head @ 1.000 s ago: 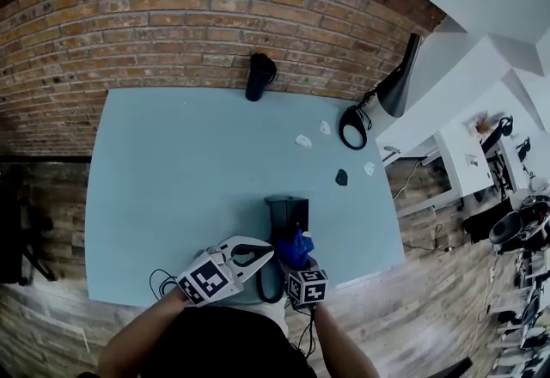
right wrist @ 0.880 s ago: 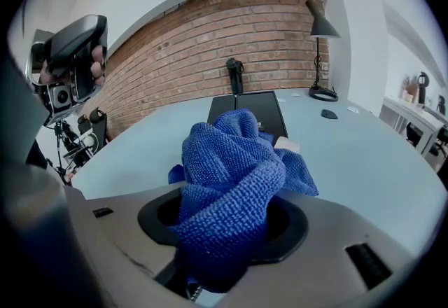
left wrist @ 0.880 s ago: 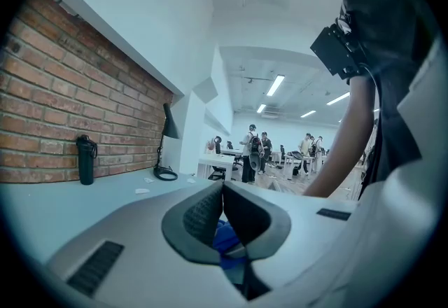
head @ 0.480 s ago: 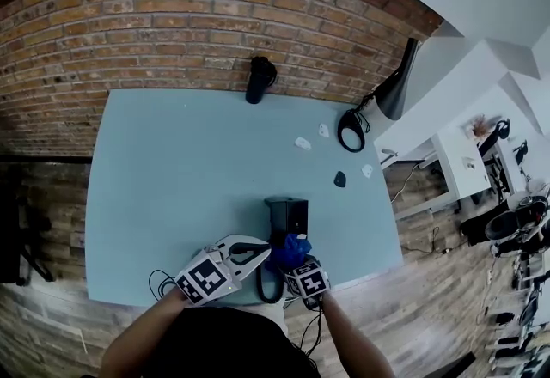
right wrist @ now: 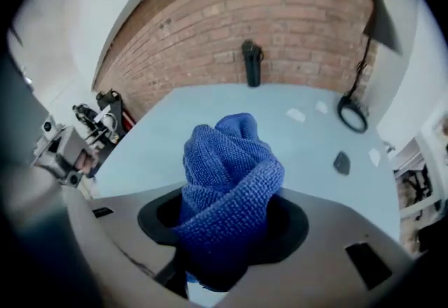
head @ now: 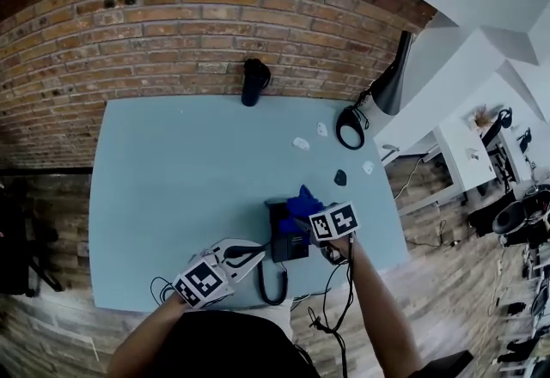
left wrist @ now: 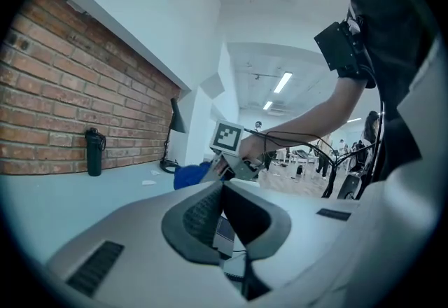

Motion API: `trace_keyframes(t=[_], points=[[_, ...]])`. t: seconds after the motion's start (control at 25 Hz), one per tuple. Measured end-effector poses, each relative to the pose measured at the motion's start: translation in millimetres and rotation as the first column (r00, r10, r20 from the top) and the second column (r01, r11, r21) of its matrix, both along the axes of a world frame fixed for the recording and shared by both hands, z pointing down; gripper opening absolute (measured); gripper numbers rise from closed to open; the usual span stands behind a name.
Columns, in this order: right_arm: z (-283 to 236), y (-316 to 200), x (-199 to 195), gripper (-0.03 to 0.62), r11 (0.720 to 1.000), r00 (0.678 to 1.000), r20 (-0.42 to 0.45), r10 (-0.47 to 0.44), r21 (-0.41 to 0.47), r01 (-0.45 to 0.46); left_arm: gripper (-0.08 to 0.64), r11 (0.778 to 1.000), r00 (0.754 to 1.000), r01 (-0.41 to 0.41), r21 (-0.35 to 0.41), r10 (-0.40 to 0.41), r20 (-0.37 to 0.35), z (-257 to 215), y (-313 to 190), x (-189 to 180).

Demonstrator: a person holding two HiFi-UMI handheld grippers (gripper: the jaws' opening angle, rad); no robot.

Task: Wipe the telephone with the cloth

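A black telephone (head: 289,240) sits near the table's front edge, and its handset (head: 273,283) with a curled cord lies in front of it. My right gripper (head: 308,213) is shut on a bunched blue cloth (head: 301,200), held over the telephone's far right part. In the right gripper view the cloth (right wrist: 227,180) fills the jaws and hides the telephone. My left gripper (head: 260,253) is shut, with its tips at the telephone's left front corner. I cannot tell if it pinches anything. The left gripper view shows the cloth (left wrist: 190,175) past its closed tips (left wrist: 224,191).
The pale blue table (head: 172,187) backs onto a brick wall. A black bottle (head: 253,81) stands at the back, and a black lamp (head: 392,81) with a ring base (head: 351,127) at the back right. White scraps (head: 301,143) and a small dark piece (head: 340,177) lie nearby. Cables (head: 331,316) hang off the front edge.
My right gripper has carried the cloth away from the front edge, across the telephone to its far right side. The left gripper has hardly moved.
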State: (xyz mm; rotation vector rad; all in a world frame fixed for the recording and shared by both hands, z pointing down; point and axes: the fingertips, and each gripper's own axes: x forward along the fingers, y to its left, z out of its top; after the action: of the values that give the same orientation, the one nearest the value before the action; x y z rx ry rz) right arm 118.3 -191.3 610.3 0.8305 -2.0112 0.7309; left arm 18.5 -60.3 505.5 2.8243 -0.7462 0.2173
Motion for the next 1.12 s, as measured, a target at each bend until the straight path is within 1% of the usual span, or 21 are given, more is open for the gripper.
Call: trace_keyframes(t=[0.04, 0.08, 0.12, 0.16, 0.2, 0.24, 0.28, 0.36, 0.52, 0.64, 0.72, 0.84, 0.96, 1.12], points=[[-7, -18, 0, 0.222, 0.995, 1.0, 0.001, 0.012, 0.098, -0.012, 0.0, 1.0, 1.0, -0.003, -0.001, 0.003, 0.004, 0, -1, 1], [-8, -30, -2, 0.222, 0.984, 1.0, -0.007, 0.005, 0.18, -0.003, 0.0, 1.0, 1.0, -0.006, -0.003, 0.006, 0.008, 1, -1, 2], [-4, -37, -4, 0.222, 0.971, 1.0, -0.026, -0.013, 0.239, 0.019, 0.0, 1.0, 1.0, -0.008, -0.005, 0.008, 0.012, 2, -2, 3], [6, -38, -4, 0.222, 0.962, 0.998, -0.056, -0.027, 0.271, 0.041, 0.0, 1.0, 1.0, -0.011, -0.009, 0.011, 0.016, 3, -2, 5], [19, -37, -2, 0.222, 0.959, 0.995, -0.091, -0.028, 0.279, 0.053, 0.0, 1.0, 1.0, -0.015, -0.014, 0.016, 0.02, 4, -1, 6], [32, -34, 2, 0.223, 0.961, 0.993, -0.113, -0.016, 0.273, 0.046, 0.0, 1.0, 0.999, -0.021, -0.02, 0.021, 0.024, 6, -1, 8], [40, -33, 4, 0.233, 0.963, 0.993, -0.114, 0.006, 0.269, 0.025, 0.0, 0.999, 0.999, -0.026, -0.024, 0.027, 0.027, 7, -1, 9], [43, -33, 4, 0.239, 0.965, 0.995, -0.093, 0.034, 0.263, -0.009, 0.0, 0.999, 0.999, -0.031, -0.03, 0.032, 0.036, 10, -1, 8], [41, -35, 3, 0.239, 0.972, 0.998, -0.061, 0.032, 0.236, -0.017, 0.0, 0.998, 0.997, -0.05, -0.043, 0.052, 0.056, 17, 0, 11], [40, -31, 7, 0.239, 0.971, 0.997, -0.016, 0.078, 0.229, -0.072, 0.0, 0.996, 0.995, -0.073, -0.052, 0.077, 0.07, 22, 5, 11], [41, -29, 6, 0.239, 0.97, 0.995, 0.008, 0.103, 0.221, -0.102, 0.0, 0.996, 0.994, -0.078, -0.051, 0.081, 0.068, 20, 5, 7], [48, -25, 2, 0.239, 0.974, 0.992, 0.041, 0.118, 0.19, -0.123, 0.0, 0.997, 0.996, -0.064, -0.052, 0.067, 0.058, 20, 4, 4], [51, -19, 11, 0.239, 0.973, 0.989, 0.034, 0.142, 0.181, -0.146, 0.0, 0.997, 0.997, -0.065, -0.05, 0.068, 0.048, 22, 6, 9], [58, -5, 22, 0.239, 0.969, 0.983, 0.041, 0.179, 0.164, -0.183, 0.0, 0.995, 0.994, -0.097, -0.035, 0.099, 0.05, 24, 9, 17]])
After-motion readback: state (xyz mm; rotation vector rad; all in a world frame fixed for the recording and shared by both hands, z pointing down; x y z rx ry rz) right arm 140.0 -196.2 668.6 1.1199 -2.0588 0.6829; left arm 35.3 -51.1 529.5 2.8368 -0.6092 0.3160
